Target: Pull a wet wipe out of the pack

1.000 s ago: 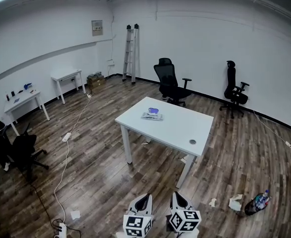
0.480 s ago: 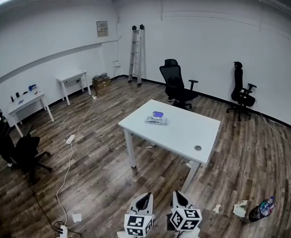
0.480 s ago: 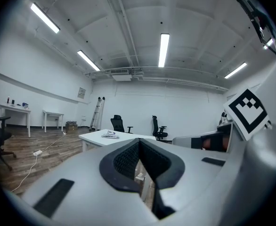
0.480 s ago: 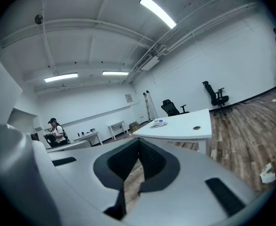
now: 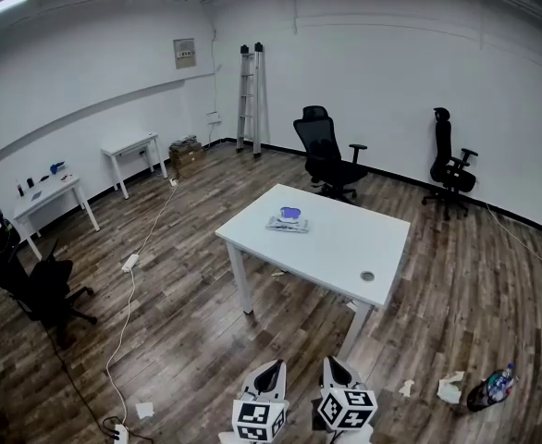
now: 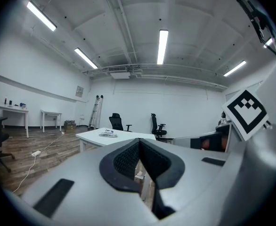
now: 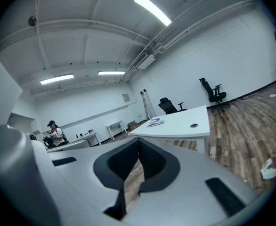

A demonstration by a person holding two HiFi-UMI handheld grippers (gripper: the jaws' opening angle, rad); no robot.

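White tabletop (image 5: pixel 345 243) carries the wet wipe pack (image 5: pixel 288 220), well ahead of both tongs and out of reach. Left tongs (image 6: pixel 139 144) and right tongs (image 7: pixel 138 144) are closed together, empty. No wipe is drawn yet: approach, grasp and extraction are all outstanding.

White walls, wood-plank floor (image 5: pixel 188 313), white table (image 5: pixel 336 243), two black chairs, a ladder (image 5: pixel 249 95).
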